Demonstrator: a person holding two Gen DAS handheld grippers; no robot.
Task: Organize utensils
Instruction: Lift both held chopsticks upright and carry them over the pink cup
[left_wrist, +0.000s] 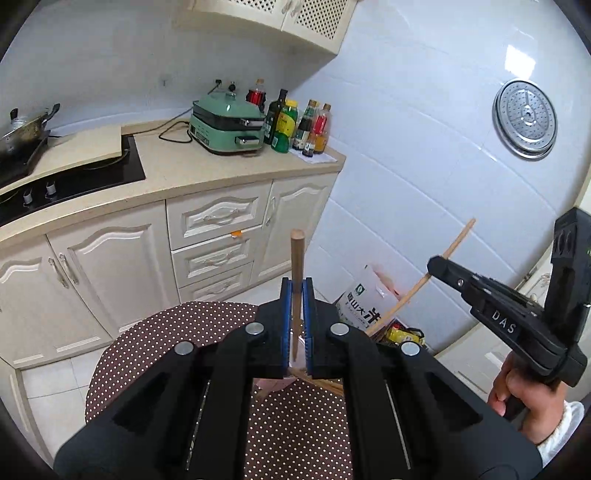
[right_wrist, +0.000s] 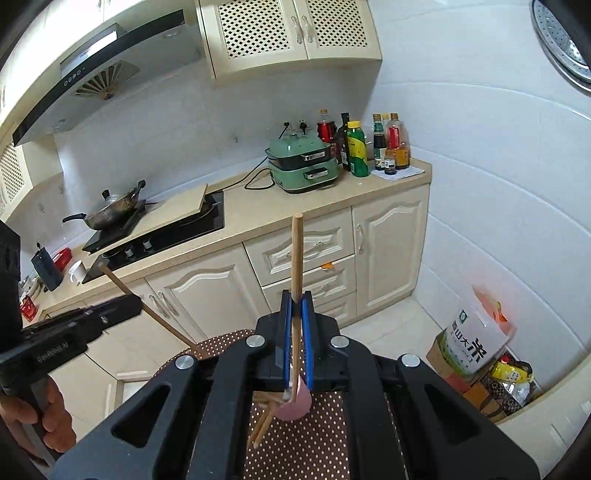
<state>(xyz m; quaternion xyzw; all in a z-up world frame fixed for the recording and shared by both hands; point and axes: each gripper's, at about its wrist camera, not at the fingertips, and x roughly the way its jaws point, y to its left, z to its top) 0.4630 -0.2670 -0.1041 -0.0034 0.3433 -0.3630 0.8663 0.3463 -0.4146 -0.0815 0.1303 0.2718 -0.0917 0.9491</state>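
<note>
My left gripper (left_wrist: 297, 286) is shut on a wooden chopstick (left_wrist: 296, 254) that stands upright between its blue pads. To its right, a hand holds my right gripper (left_wrist: 437, 266), shut on a second chopstick (left_wrist: 456, 242) that slants up to the right. In the right wrist view my right gripper (right_wrist: 296, 297) clamps its chopstick (right_wrist: 296, 251) upright, and the left gripper (right_wrist: 133, 302) shows at the left with its chopstick (right_wrist: 118, 282). Below both, a pink cup (right_wrist: 295, 404) and several loose chopsticks (right_wrist: 263, 419) lie on a brown polka-dot table (right_wrist: 314, 446).
Ahead runs a kitchen counter (right_wrist: 332, 199) with a black stove (right_wrist: 173, 232), a wok (right_wrist: 110, 212), a green cooker (right_wrist: 303, 166) and several bottles (right_wrist: 358, 151). Cream cabinets (left_wrist: 218, 218) stand below it. A rice bag (right_wrist: 472, 343) and packets sit on the floor by the tiled wall.
</note>
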